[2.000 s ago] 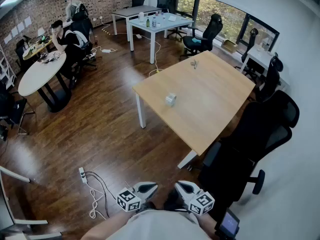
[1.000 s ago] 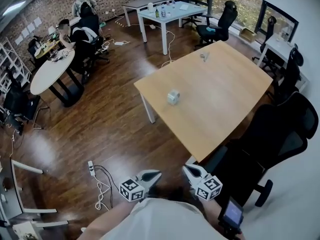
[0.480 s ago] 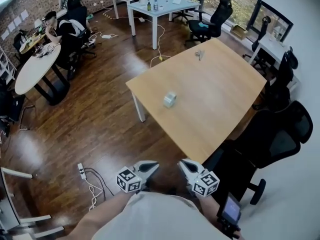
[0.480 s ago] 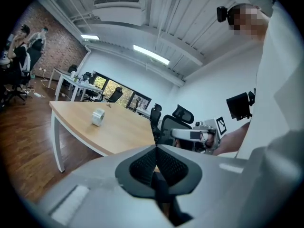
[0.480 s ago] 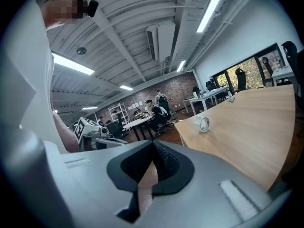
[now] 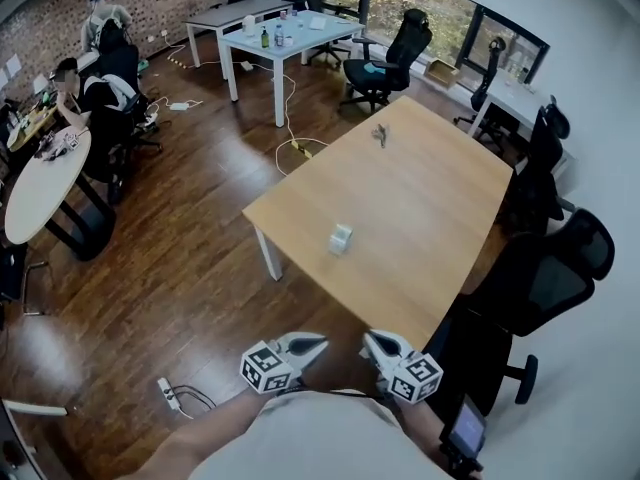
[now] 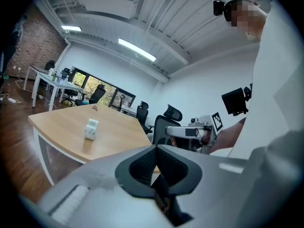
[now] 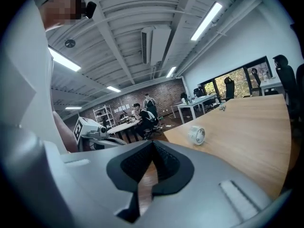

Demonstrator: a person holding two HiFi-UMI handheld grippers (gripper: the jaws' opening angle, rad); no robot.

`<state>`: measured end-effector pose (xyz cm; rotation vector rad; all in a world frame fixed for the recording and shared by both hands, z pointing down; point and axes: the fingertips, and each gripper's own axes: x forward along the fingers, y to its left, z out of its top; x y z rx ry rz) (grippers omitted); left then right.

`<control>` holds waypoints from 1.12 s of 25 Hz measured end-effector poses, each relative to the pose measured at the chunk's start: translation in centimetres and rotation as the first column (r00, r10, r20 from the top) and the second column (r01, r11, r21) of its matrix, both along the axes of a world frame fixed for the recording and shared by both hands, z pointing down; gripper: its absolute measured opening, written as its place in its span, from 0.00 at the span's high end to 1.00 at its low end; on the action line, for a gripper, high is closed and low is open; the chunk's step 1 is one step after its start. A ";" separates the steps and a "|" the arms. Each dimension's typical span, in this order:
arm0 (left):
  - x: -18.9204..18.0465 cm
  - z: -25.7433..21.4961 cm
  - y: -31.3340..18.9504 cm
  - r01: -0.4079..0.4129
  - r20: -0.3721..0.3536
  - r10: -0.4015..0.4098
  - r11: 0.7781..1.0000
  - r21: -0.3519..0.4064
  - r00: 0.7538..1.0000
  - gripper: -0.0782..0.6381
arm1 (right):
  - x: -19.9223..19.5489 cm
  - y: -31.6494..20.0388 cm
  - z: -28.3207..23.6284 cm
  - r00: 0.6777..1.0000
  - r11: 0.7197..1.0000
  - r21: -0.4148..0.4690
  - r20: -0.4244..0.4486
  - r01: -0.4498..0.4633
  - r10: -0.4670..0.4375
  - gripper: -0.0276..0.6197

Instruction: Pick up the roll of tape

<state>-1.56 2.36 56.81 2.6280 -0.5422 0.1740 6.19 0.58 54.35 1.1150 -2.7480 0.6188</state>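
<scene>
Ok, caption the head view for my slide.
Left gripper and right gripper, both shut, short of the wooden table bearing the roll of tape.

Stepped closer to the table (image 6: 430, 228); carried left gripper (image 6: 318, 342) and right gripper (image 6: 368, 338) forward together, nearer the roll of tape (image 6: 340, 238). Drew level with the floor power strip (image 6: 168, 393), near left.
</scene>
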 end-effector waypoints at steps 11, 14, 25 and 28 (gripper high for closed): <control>-7.7 1.9 -5.0 0.108 -0.033 -0.109 0.993 -0.042 0.993 0.88 | -1.2 -4.0 0.8 0.996 0.996 -0.032 -0.022 -0.083 0.083 0.95; -7.9 2.8 -5.4 0.126 -0.026 -0.128 0.990 -0.064 0.991 0.88 | -2.0 -5.1 2.0 0.998 0.997 -0.057 -0.022 -0.060 0.059 0.95; -10.4 2.0 -13.8 0.235 0.033 -0.234 0.972 -0.022 0.972 0.88 | -4.8 -15.2 3.4 1.000 0.998 -0.059 0.027 0.011 -0.010 0.95; -8.5 1.2 -16.4 0.224 0.011 -0.224 0.974 -0.020 0.975 0.88 | -3.0 -17.5 4.0 0.998 0.995 -0.099 0.045 -0.033 0.037 0.95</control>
